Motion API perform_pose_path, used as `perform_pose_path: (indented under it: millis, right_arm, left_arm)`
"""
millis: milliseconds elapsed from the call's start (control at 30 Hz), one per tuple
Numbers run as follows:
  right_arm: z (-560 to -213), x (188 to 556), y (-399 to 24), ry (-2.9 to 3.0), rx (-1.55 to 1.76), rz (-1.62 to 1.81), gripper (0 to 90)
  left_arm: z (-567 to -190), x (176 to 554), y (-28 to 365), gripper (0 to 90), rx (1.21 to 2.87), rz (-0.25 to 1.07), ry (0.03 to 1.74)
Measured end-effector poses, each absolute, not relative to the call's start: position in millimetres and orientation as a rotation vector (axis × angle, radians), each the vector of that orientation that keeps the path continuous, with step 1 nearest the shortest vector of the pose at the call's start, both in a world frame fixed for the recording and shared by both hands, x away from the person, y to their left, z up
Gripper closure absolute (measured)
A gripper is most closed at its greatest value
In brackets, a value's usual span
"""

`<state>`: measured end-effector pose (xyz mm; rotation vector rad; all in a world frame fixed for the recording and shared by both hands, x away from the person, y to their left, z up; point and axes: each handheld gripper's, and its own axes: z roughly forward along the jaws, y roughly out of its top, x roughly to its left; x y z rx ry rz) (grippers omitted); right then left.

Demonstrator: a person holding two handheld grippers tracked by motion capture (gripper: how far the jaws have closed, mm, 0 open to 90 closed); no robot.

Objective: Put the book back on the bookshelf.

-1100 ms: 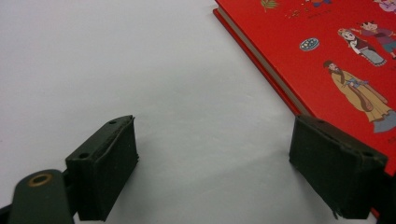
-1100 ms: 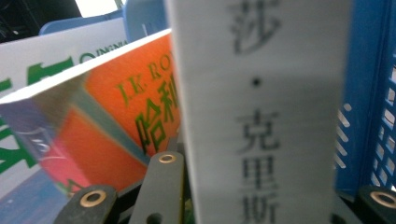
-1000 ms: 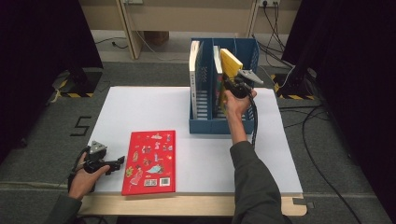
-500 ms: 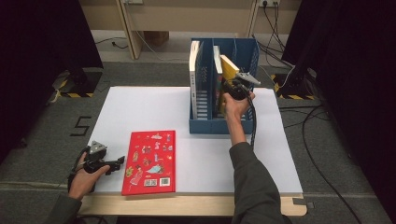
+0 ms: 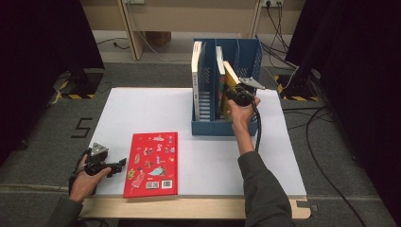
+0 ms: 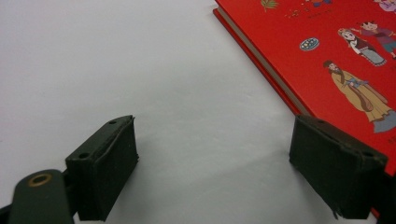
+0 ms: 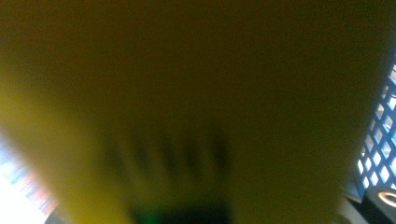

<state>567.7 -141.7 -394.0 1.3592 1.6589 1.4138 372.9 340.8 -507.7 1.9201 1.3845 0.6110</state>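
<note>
A blue file rack (image 5: 208, 126) stands at the back of the white table (image 5: 142, 109). A white book (image 5: 196, 66) is upright in its left slot, with a second white-edged book (image 5: 219, 59) in the middle slot. Beside that, a yellow book (image 5: 231, 74) leans tilted, and my right gripper (image 5: 232, 91) is shut on it. In the right gripper view the yellow cover (image 7: 196, 93) is blurred and very close, next to blue mesh (image 7: 379, 149). A red picture book (image 5: 152, 163) lies flat at the front. My left gripper (image 5: 115, 166) rests open just left of the red book (image 6: 327, 51), its jaws wide apart over bare table.
The table's front wooden edge (image 5: 189, 207) runs below the red book. Cables (image 5: 326, 137) lie on the floor to the right. Black curtains hang on both sides, and a wooden frame leg (image 5: 128, 23) stands behind the table.
My right gripper has sunk a little, taking the yellow book lower into the rack. The left gripper and the red book have stayed put.
</note>
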Motion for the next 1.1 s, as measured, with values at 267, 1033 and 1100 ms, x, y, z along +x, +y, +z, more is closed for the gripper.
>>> perform_pose_path:
  millis: [267,1033,1100]
  right_arm:
    - [-394.8,562.3,-144.1,1.671,1.352,1.421,70.1]
    - [-394.8,554.6,-147.4,1.656,1.373,1.479,64.0]
    - [-395.4,552.6,-149.2,1.662,1.383,1.496,60.1]
  left_arm:
    - [-507.6,373.0,341.1,13.9,1.923,0.610,1.384]
    - [-507.6,372.9,341.1,13.9,1.922,0.610,1.384]
    - [-507.7,372.9,340.9,13.9,1.919,0.610,1.385]
